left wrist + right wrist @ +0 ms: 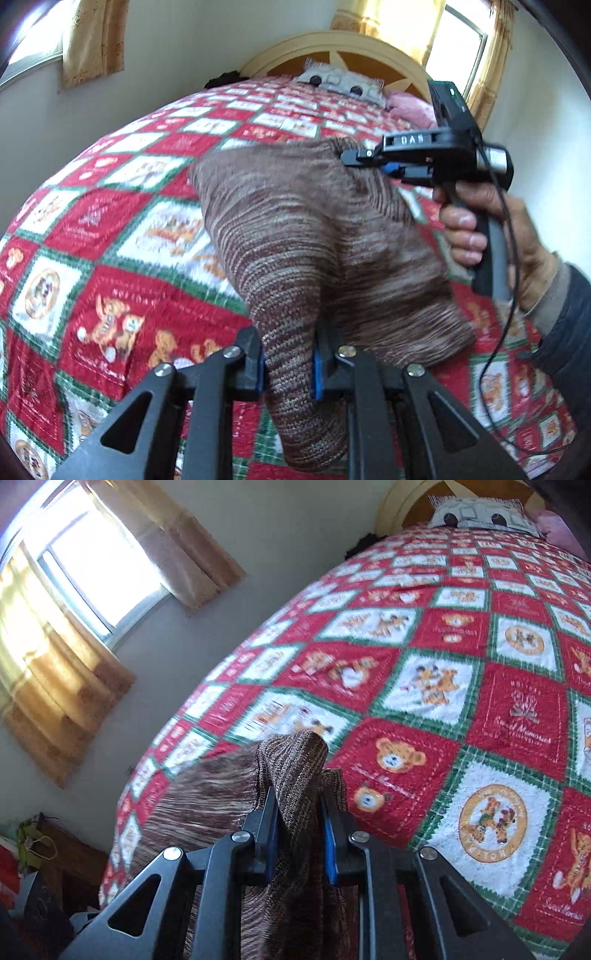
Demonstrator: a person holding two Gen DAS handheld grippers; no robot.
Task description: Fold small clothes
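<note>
A brown striped knit garment (pixel 295 221) hangs stretched above the red, white and green quilt (pixel 110 221) between both grippers. In the left wrist view my left gripper (pixel 290 345) is shut on a bunched near corner of it. The right gripper (pixel 349 157), held by a hand (pixel 480 236), pinches the far upper corner. In the right wrist view my right gripper (pixel 298 801) is shut on a fold of the garment (pixel 207 801), which rises above the fingertips and drapes down to the left over the quilt (pixel 443 664).
The bed fills both views, with a cream headboard (pixel 332 48), a grey pillow (pixel 340 83) and a pink cloth (pixel 410 107) at its far end. Curtained windows (pixel 92 565) flank it. Dark furniture and clutter (pixel 37 849) stand beside the bed's left edge.
</note>
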